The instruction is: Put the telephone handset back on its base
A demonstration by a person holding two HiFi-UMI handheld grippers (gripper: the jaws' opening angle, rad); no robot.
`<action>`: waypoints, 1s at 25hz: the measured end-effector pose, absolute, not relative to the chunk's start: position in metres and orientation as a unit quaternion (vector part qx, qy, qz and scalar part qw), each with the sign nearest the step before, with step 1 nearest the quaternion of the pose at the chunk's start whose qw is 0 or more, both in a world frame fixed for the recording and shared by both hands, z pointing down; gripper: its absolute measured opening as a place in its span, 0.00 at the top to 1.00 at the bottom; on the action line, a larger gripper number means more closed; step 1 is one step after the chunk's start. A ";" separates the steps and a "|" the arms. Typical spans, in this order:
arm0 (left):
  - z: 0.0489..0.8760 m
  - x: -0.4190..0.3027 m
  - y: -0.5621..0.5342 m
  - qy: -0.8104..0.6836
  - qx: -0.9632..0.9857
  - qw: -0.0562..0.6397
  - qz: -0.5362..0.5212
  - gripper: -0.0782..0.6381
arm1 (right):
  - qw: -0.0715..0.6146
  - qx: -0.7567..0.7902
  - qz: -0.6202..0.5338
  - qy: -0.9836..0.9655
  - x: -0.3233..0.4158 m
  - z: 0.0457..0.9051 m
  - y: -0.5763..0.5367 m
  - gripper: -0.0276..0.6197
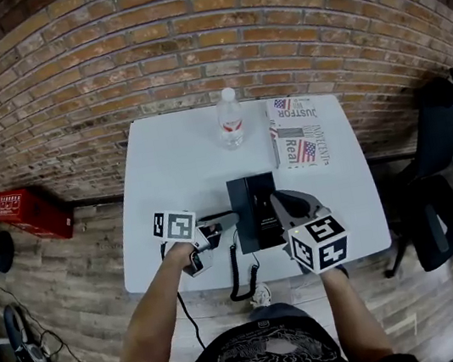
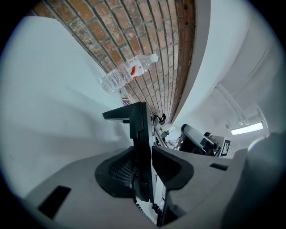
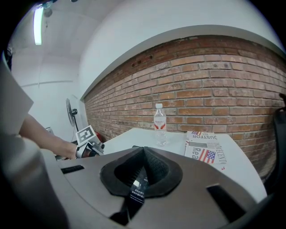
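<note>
The black telephone base lies near the front of the white table. The black handset runs along the base's left side, and its coiled cord hangs over the table's front edge. My left gripper comes in from the left and is shut on the handset, which stands as a narrow black slab between the jaws of my left gripper. My right gripper is at the base's right edge. In its own view my right gripper is shut on a thin black edge bearing a white label, apparently the base.
A clear water bottle stands at the table's back middle, with a folded newspaper to its right. A red box sits on the floor at the left, and a black office chair at the right. A brick wall runs behind.
</note>
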State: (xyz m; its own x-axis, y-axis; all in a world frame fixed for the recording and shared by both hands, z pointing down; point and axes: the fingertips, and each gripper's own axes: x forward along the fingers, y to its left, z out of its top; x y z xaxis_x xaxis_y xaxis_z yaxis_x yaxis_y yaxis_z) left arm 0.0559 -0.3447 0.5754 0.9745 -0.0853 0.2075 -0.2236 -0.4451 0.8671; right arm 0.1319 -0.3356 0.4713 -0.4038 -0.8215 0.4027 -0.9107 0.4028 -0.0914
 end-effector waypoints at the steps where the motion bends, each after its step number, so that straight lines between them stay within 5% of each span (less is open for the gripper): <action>1: 0.575 0.054 -0.345 -0.095 0.848 0.517 0.066 0.75 | 0.148 0.525 0.151 -0.825 0.131 0.471 -0.335 0.95; 25: 0.516 -0.004 -0.332 -0.237 0.900 0.354 0.095 0.75 | 0.133 0.538 0.135 -0.821 0.109 0.450 -0.297 0.95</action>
State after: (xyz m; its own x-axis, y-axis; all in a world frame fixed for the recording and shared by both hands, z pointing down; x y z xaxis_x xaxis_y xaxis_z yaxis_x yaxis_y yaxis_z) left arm -0.0044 -0.3321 0.5162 0.8692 -0.3594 0.3396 -0.4944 -0.6373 0.5911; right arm 0.1093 -0.2967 0.4496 -0.3848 -0.8483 0.3638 -0.9201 0.3835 -0.0791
